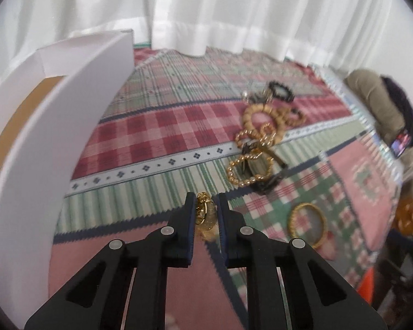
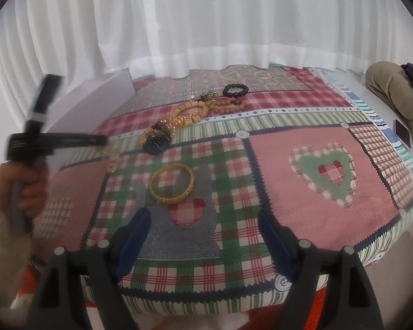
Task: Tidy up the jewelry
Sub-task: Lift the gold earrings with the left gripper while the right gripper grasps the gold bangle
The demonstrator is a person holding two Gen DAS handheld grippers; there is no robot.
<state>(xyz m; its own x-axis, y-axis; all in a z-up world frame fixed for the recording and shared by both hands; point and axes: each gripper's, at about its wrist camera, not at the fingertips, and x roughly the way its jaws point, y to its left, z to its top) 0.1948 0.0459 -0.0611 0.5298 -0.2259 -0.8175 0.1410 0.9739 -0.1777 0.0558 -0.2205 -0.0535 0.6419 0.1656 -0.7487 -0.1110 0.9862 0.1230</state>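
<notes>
My left gripper (image 1: 206, 196) is shut on a gold earring (image 1: 205, 216) and holds it above the patchwork cloth (image 1: 151, 148); the gripper also shows blurred in the right wrist view (image 2: 104, 140). A white box (image 1: 49, 126) with a brown inside stands to its left. A pile of bead bracelets and chains (image 1: 261, 137) lies ahead to the right. A gold bangle (image 1: 308, 224) lies at the right; it also shows in the right wrist view (image 2: 172, 184). My right gripper (image 2: 203, 220) is open and empty, just short of the bangle.
White curtains (image 2: 206, 27) hang behind the table. A dark bead bracelet (image 2: 234, 90) lies at the far side of the pile (image 2: 179, 118). A phone (image 2: 402, 136) and a person's knee (image 2: 388, 88) are on the floor at the right.
</notes>
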